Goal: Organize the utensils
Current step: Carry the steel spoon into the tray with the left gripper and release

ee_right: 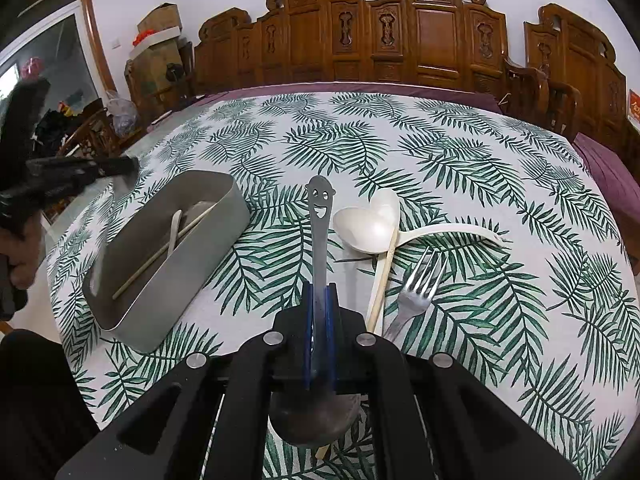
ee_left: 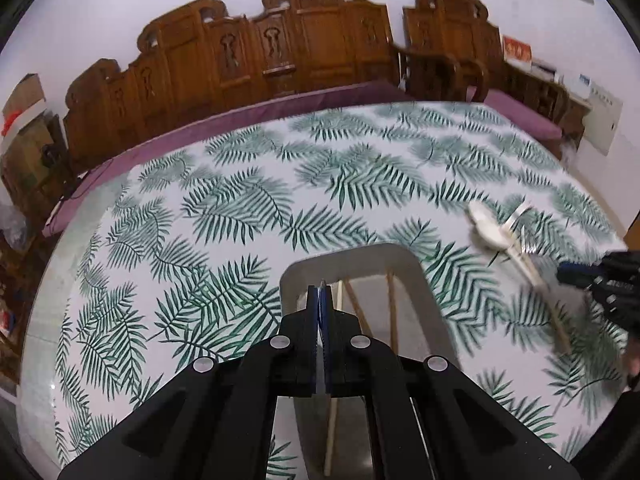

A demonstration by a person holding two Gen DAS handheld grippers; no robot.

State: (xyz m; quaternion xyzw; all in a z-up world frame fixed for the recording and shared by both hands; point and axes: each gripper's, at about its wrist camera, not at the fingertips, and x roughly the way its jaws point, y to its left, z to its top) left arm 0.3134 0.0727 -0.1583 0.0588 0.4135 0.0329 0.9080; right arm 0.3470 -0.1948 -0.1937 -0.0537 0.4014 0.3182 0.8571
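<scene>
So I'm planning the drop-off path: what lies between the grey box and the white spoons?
In the right wrist view, only the smiley-handled metal spoon, clamped in the right gripper, rises between the grey box and the white spoons; beneath it, bare tablecloth.

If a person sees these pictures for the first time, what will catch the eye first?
Probably the metal spoon with a smiling face cut in its handle, clamped in the right gripper at centre. Left of it stands a grey tray holding chopsticks; to the right, a white ladle and a fork lie on the leaf-patterned tablecloth.
</scene>
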